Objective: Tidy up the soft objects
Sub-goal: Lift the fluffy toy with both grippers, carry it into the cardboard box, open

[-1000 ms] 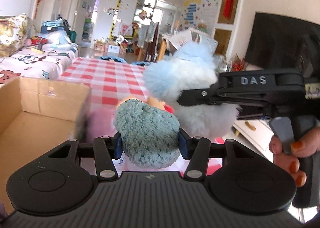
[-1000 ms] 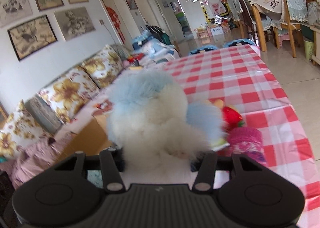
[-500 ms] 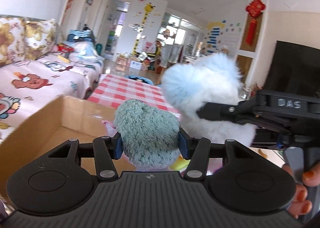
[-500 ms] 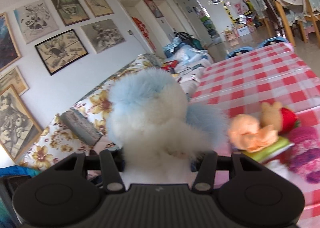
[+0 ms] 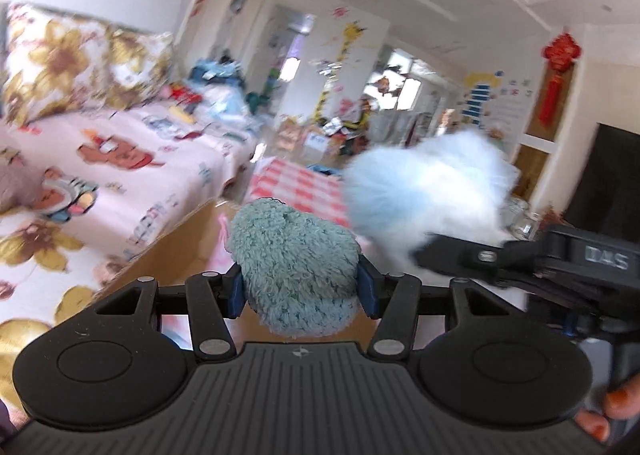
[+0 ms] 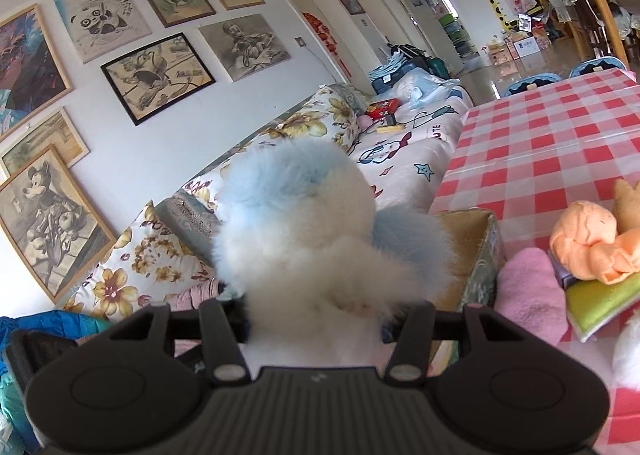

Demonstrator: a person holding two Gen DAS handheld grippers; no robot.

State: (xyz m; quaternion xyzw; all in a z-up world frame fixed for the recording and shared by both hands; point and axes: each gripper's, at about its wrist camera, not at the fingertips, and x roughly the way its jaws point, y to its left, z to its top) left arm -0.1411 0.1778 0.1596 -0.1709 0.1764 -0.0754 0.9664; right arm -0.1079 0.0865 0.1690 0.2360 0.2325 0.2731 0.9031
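Observation:
My left gripper (image 5: 300,289) is shut on a teal fuzzy plush (image 5: 294,267), its blue pads pressing both sides. Just beyond it lies the open cardboard box (image 5: 172,251). To the right in the left wrist view, my right gripper holds a fluffy white and pale-blue plush (image 5: 428,191). In the right wrist view my right gripper (image 6: 316,325) is shut on that same white and blue plush (image 6: 304,239), which hides the fingertips. The box's corner (image 6: 472,243) shows behind the plush.
A red-and-white checked table (image 6: 552,143) carries a pink plush (image 6: 528,291), an orange plush (image 6: 588,243) and a green soft item (image 6: 604,297). A sofa with flowered cushions (image 6: 160,259) and a cartoon-print cover (image 5: 120,175) stands left of the table. A hand (image 5: 616,407) grips the right tool.
Both grippers have swung left with their plush toys, from over the table toward the box and sofa. The box now sits directly ahead of the left gripper. Neither grip has changed.

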